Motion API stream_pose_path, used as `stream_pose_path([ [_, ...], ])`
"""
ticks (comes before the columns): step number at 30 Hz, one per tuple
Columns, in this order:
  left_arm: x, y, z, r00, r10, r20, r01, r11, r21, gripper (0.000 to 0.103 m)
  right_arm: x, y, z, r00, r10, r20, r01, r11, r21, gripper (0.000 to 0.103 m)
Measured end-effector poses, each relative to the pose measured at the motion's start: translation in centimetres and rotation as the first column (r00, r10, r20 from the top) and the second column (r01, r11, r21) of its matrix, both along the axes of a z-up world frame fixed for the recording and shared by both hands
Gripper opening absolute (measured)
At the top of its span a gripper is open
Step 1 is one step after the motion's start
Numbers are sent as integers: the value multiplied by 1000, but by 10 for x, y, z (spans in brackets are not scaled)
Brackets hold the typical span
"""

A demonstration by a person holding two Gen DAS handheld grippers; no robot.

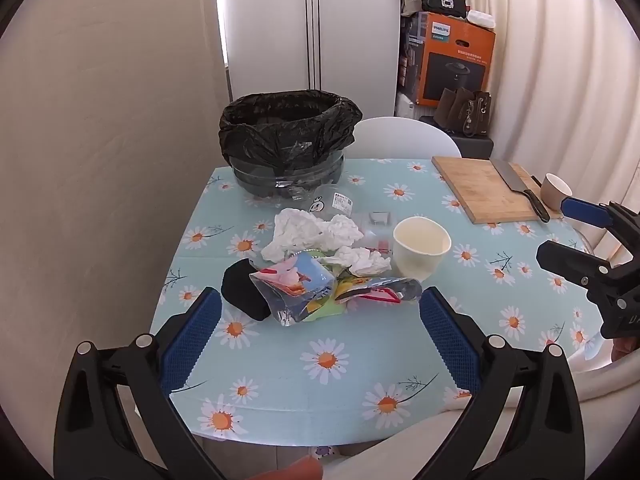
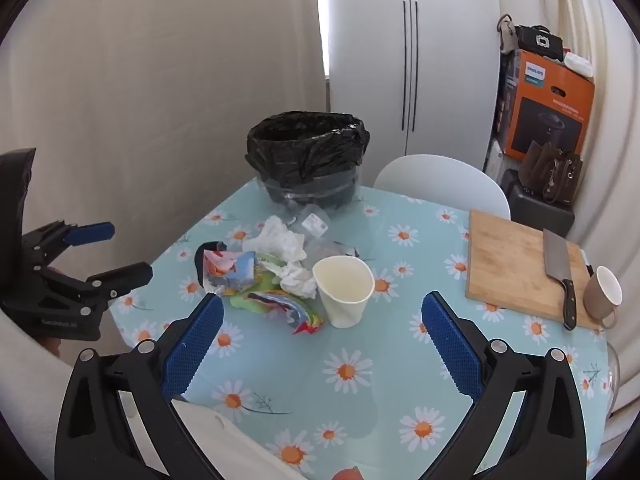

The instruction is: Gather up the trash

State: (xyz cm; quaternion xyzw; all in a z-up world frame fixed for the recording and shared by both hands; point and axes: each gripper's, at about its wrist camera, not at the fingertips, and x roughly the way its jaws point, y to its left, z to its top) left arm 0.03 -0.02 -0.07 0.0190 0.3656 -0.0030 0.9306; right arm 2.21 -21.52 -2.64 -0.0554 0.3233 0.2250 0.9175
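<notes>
bin: black liner | paper cup: empty | left gripper, right gripper: spread, holding nothing

The left gripper, a black two-finger frame with blue textured pads, is held tilted downward with its jaws spread wide and nothing gripped between them. The right gripper, built the same way, is likewise held wide open and empty. Each gripper is seen at the edge of the other's view, side by side and well apart. A fingertip is glimpsed beneath the right gripper's black body.
</notes>
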Motion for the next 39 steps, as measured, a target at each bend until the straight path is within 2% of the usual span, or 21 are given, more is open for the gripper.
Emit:
stream_pose_path([
  [8, -3, -5, 11, 1000, 16, -5, -16, 1000, -1, 97, -3, 1, 2, 1000, -13, 8, 13, 1000, -7, 95],
  [9, -1, -4, 4, 1000, -15, 3, 15, 1000, -4, 97, -3, 0, 2, 1000, -15, 8, 15, 1000, -5, 95],
  [13, -1, -2, 3, 1000, -26, 2, 26, 1000, -9, 97, -7, 0, 5, 1000, -13, 7, 13, 1000, -3, 95],
  [39, -2, -3, 1, 998, -54, -10, 54, 998, -10, 97, -7, 9, 2, 1000, -8, 18, 8, 1000, -21, 95],
])
